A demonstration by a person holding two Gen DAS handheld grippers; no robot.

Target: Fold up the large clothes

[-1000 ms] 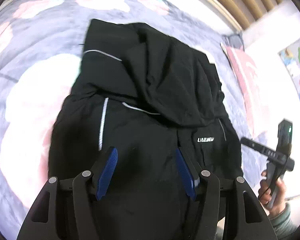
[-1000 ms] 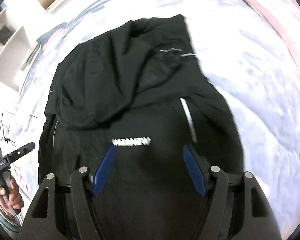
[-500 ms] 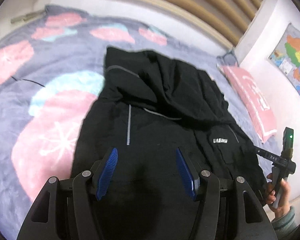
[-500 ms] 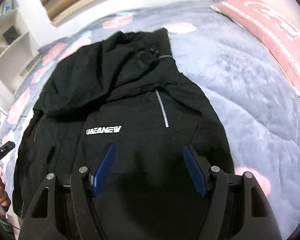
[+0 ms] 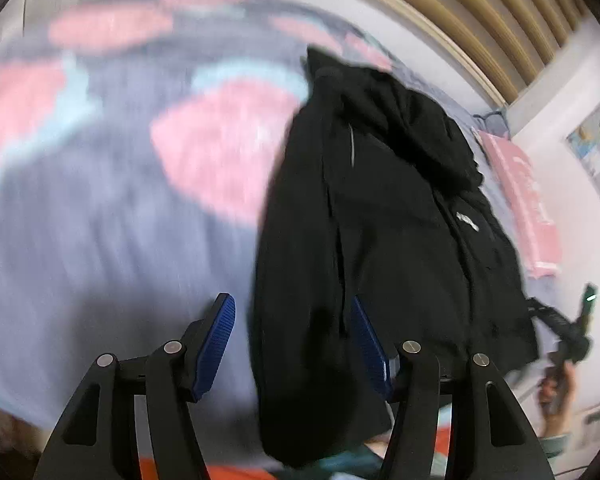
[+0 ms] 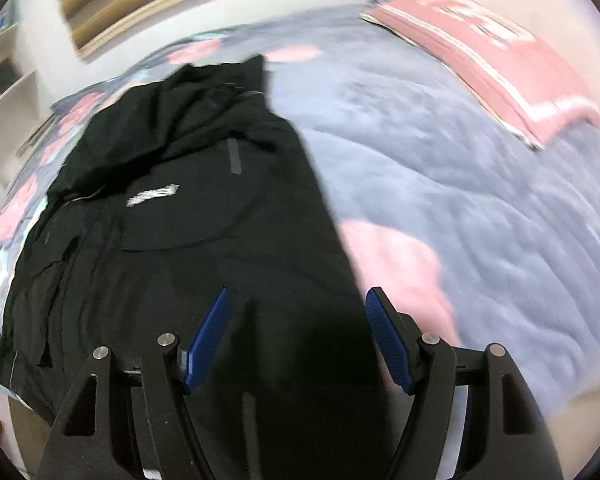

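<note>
Jacket point(image 6: 188, 240) lies flat on the bed point(image 6: 440, 168), long axis running away from both tongs, hem nearest: left gripper point(image 5: 292, 344) and right gripper point(image 6: 296, 340) both gape wide, empty, one at each hem edge (neither clearly nearer).
</note>
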